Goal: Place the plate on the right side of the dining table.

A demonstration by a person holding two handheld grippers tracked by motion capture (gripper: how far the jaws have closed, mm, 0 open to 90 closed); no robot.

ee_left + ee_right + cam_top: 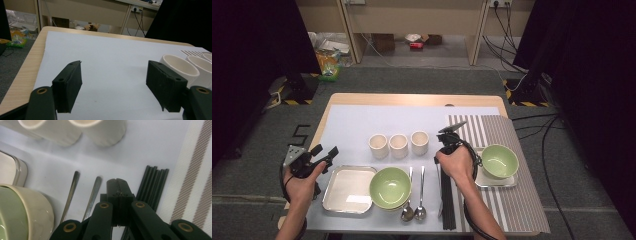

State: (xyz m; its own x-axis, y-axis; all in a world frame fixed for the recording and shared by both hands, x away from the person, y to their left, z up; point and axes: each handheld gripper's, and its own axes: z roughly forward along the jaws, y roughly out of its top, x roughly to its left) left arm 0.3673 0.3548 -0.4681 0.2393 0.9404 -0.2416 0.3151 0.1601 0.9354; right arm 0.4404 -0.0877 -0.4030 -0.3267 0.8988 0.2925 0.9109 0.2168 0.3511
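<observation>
High view overhead, tool views low, close, sharing cups (178, 65).

Left hand (304, 175) grips the left gripper (326, 154) at the left side of the high view; forearm enters from the bottom edge, wrist roughly straight, gripper pointing up and to the right. In the left gripper view its two black jaws stand wide apart, nothing between them. Right hand (455, 162) wraps the right gripper (451, 131) near the centre-right; forearm comes in from bottom right, gripper pointing away from the person. In the right gripper view its jaws are pressed together, pads flush, holding nothing.
</observation>
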